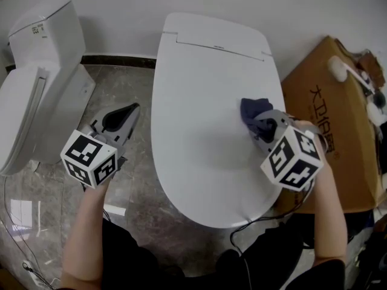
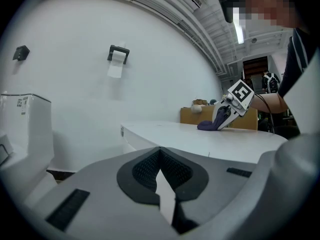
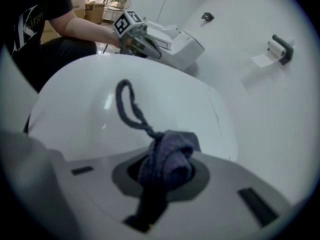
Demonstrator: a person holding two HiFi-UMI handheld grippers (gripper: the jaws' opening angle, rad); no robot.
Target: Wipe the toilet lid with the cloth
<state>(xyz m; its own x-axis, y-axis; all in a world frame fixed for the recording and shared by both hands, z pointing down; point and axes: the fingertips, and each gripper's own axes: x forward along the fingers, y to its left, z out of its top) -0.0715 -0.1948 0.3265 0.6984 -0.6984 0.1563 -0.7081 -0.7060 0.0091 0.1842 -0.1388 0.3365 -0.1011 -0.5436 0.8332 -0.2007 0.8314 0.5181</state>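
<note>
The white toilet lid (image 1: pixel 205 119) lies shut in the middle of the head view. A dark blue cloth (image 1: pixel 254 111) rests on its right side, and my right gripper (image 1: pixel 261 125) is shut on the cloth. In the right gripper view the cloth (image 3: pixel 167 159) bunches between the jaws, its loop trailing over the lid (image 3: pixel 125 104). My left gripper (image 1: pixel 124 115) hangs over the floor left of the toilet, jaws shut with nothing held. The left gripper view looks across the lid (image 2: pixel 210 141) to the right gripper (image 2: pixel 223 118) and the cloth (image 2: pixel 207 125).
A second white toilet (image 1: pixel 36 83) stands at the left. A brown cardboard box (image 1: pixel 335 119) with odd items on it sits at the right. Marbled floor (image 1: pixel 127 186) lies between the toilets. A toilet-roll holder (image 2: pixel 117 56) hangs on the wall.
</note>
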